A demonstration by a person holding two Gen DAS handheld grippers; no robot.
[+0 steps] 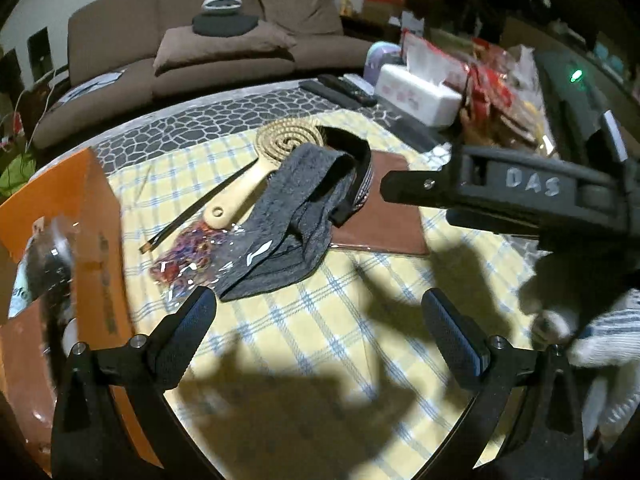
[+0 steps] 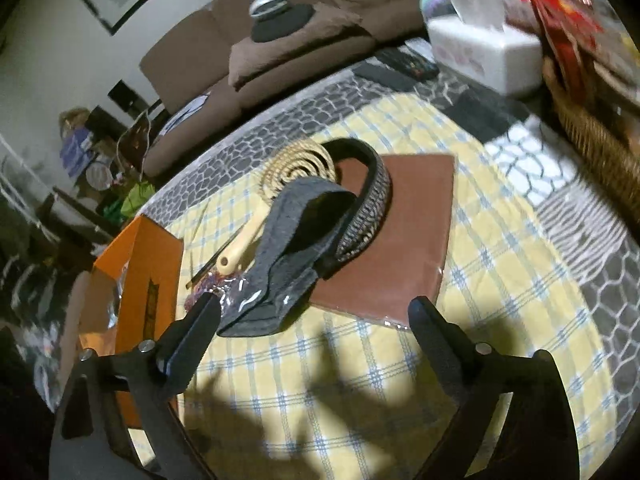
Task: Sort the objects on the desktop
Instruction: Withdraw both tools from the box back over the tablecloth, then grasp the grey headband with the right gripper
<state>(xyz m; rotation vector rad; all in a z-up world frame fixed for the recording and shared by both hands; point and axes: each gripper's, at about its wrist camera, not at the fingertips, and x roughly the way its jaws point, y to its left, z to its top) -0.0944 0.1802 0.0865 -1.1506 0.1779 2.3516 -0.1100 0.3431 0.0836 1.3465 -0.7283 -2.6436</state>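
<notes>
A grey sock (image 1: 288, 216) (image 2: 280, 256) lies in the middle of the yellow checked cloth (image 1: 320, 340), over a cream hairbrush (image 1: 256, 168) (image 2: 276, 200) and a black headband (image 1: 352, 168) (image 2: 360, 200). A clear bag of coloured bands (image 1: 192, 256) (image 2: 216, 284) and a thin dark stick (image 1: 196, 212) lie to its left. A brown notebook (image 1: 384, 208) (image 2: 392, 236) lies to its right. My left gripper (image 1: 320, 328) is open and empty above the cloth. My right gripper (image 2: 316, 328) is open and empty just before the sock; its body shows in the left wrist view (image 1: 500, 192).
An orange box (image 1: 72, 240) (image 2: 140, 280) stands at the left with a packet in it. A white tissue box (image 1: 420, 92) (image 2: 484, 52), remotes (image 1: 344, 88) and a wicker basket (image 2: 592, 136) of red packets sit at the back right. A brown sofa (image 1: 200, 40) is behind.
</notes>
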